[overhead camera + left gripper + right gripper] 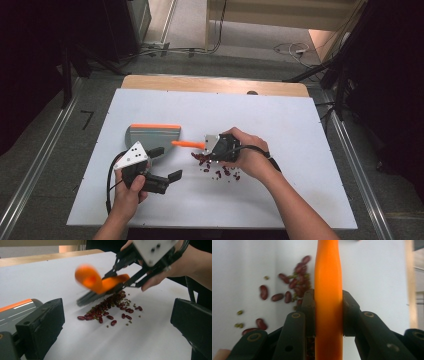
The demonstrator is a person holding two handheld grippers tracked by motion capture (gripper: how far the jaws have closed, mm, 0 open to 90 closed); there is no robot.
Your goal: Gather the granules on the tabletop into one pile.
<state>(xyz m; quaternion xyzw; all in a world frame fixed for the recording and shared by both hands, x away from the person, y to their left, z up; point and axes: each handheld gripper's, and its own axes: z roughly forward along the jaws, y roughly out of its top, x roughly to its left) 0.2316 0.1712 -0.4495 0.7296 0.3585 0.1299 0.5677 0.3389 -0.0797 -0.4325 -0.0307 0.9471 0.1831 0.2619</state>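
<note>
Sweeping is the step in hand, by the look of it. Over toward the tabletop's left edge lies the grey dustpan (150,135) with its orange lip, mouth facing the front edge, nobody holding it. Just in front of it the left gripper (166,165) hovers with jaws spread wide and nothing between them, aimed across at the spill. Moving right, near the middle of the tabletop, the orange brush handle (328,300) is clamped hard between the jaws of the right gripper (206,148), and the dark bristles (90,298) sit low at the edge of the beans (110,308). Those beans, red kidney ones mixed with small green ones, lie in a loose heap with stragglers trailing toward the front-right corner. They are well apart from the dustpan yet. Next, I reckon, the left gripper needs to take the dustpan and set its lip beside the heap, while the brush gathers the strays and pushes leftward.
</note>
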